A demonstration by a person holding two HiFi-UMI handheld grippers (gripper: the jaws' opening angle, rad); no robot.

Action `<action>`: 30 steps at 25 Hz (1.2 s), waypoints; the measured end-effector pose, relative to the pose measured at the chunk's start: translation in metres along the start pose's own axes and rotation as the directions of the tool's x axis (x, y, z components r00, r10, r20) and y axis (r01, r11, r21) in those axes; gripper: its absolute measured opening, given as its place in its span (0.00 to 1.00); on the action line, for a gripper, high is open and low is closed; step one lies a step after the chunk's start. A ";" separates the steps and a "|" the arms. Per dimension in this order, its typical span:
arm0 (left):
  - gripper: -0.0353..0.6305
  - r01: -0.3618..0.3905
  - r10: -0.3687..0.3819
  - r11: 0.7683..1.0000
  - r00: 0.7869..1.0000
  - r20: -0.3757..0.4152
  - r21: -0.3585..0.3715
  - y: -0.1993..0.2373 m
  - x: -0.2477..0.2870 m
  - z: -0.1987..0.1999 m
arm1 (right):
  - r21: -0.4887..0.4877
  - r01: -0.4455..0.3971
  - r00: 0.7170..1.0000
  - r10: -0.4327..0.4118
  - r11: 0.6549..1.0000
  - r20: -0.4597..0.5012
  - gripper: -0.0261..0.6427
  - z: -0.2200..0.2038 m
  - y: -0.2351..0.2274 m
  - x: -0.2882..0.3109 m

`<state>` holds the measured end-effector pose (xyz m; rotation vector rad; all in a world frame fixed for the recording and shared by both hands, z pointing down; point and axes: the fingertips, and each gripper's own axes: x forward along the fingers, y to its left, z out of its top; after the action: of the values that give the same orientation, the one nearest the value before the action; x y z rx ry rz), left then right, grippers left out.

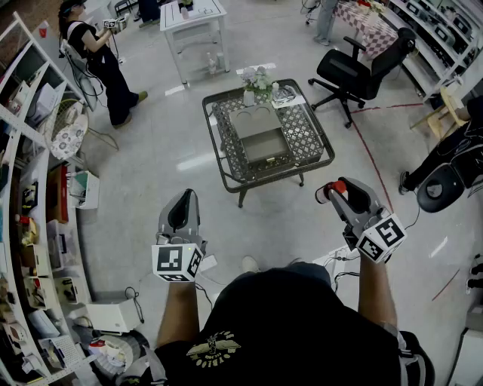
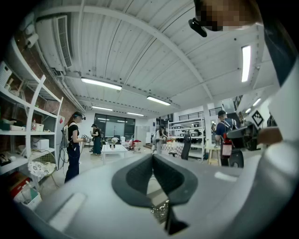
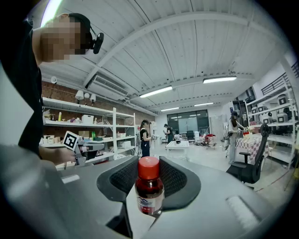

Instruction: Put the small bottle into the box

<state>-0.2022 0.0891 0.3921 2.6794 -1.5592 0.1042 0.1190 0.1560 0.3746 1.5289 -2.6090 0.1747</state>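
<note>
A small bottle (image 3: 149, 192) of dark red liquid, with a red cap and a white label, stands upright between the pads of my right gripper (image 3: 149, 164), which is shut on it. In the head view the bottle's red cap (image 1: 336, 186) shows at the tip of the right gripper (image 1: 330, 193), held in the air right of the low table (image 1: 311, 140). The grey box (image 1: 266, 145) lies open on that table, its lid (image 1: 253, 119) folded back behind it. My left gripper (image 1: 184, 196) hangs left of the table, its jaws shut and empty (image 2: 153, 157).
A vase of flowers (image 1: 256, 81) and a small item (image 1: 285, 95) sit on the table's far edge. Beyond it stand a black office chair (image 1: 361, 69) and a white table (image 1: 195, 18). Shelves (image 1: 30, 226) line the left. A person (image 1: 104, 60) stands far left.
</note>
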 end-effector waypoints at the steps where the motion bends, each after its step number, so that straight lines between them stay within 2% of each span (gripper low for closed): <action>1: 0.05 0.005 -0.005 1.000 1.000 -0.003 -0.002 0.001 0.001 -0.002 | -0.003 0.000 1.000 0.000 1.000 -0.002 0.27 0.000 0.001 0.004; 13: 0.05 0.065 -0.066 0.998 0.997 -0.028 -0.023 0.001 0.032 -0.018 | 0.018 0.030 1.000 -0.030 0.999 -0.004 0.27 0.001 -0.015 0.027; 20: 0.05 0.036 -0.037 0.999 0.998 -0.060 -0.025 0.004 0.055 -0.031 | 0.028 0.000 1.000 0.000 1.000 0.021 0.27 0.001 -0.035 0.044; 30: 0.05 0.031 -0.032 0.999 0.998 -0.048 -0.022 -0.012 0.084 -0.023 | 0.054 -0.042 0.999 0.042 0.998 0.006 0.27 -0.003 -0.069 0.061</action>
<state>-0.1513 0.0232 0.4215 2.6635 -1.4949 0.1493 0.1494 0.0707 0.3899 1.4932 -2.6631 0.2478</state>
